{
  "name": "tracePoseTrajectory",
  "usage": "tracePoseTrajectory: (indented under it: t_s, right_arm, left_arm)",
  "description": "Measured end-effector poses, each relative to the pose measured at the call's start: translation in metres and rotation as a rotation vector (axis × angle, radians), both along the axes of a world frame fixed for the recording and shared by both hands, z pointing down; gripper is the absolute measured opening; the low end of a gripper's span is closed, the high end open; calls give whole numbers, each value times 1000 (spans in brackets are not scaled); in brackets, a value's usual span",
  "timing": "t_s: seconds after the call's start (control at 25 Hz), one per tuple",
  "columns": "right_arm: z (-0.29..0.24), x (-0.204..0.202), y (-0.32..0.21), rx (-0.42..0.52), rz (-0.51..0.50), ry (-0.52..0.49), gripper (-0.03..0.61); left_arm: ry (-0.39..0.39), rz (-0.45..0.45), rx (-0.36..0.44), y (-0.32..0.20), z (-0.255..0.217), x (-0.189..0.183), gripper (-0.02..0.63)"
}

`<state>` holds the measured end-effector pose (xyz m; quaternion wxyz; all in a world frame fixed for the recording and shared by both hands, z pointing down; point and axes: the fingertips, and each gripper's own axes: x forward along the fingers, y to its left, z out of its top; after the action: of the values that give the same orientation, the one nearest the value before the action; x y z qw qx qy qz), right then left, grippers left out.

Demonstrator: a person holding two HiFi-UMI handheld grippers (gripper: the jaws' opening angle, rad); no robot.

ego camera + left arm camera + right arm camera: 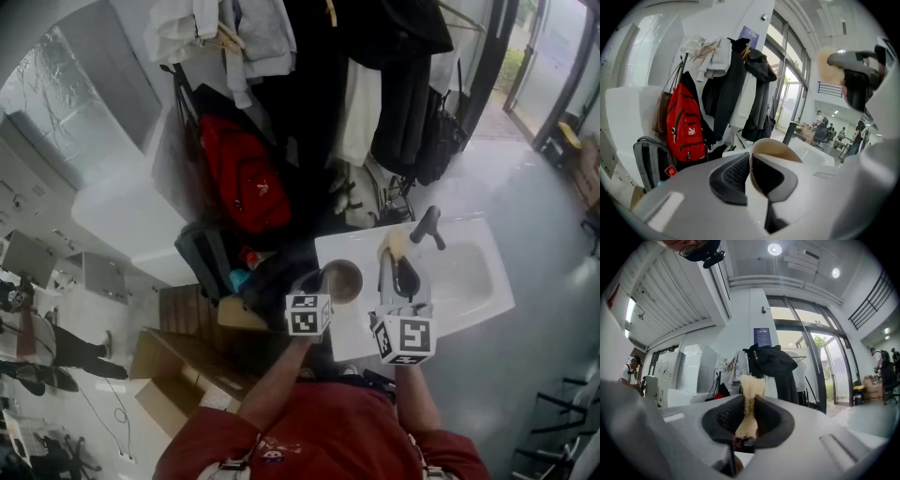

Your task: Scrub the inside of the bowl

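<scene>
Between left fingers [730, 176], rim of bowl [776, 149].

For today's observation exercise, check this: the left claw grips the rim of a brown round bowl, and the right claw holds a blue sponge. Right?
One detail is wrong. The right gripper view shows the right claw holding a cream fibrous scrubbing pad, not a blue sponge. The left claw does grip the rim of the brown round bowl.
</scene>
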<state>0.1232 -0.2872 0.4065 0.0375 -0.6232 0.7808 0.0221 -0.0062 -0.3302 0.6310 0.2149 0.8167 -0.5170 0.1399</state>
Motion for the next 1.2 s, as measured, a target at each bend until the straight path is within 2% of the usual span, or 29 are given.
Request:
tracePoseTrajectory:
  t_s: [0.2, 0.56, 0.72, 0.84, 1.0, 1.2]
  right_arm:
    - [0, -2, 2, 3, -2, -2, 49]
    - [-6, -1, 7, 15, 1, -5, 49]
    - [-10, -3, 11, 24, -5, -6, 49]
    - [-18, -7, 14, 42, -20, -14, 49]
    - [-30, -19, 22, 70, -64, -18, 49]
    - [-26, -43, 25, 41, -138, 17, 49]
  left_arm:
    - [66, -20, 123, -12, -65, 3, 26]
    - [79, -37, 449, -5, -175, 0, 26]
    - [63, -54, 555, 4, -205, -5, 25]
    - [49, -57, 590, 7, -218, -6, 25]
    - [48, -56, 587, 10, -219, -5, 25]
    - [43, -41, 589, 15, -222, -1, 25]
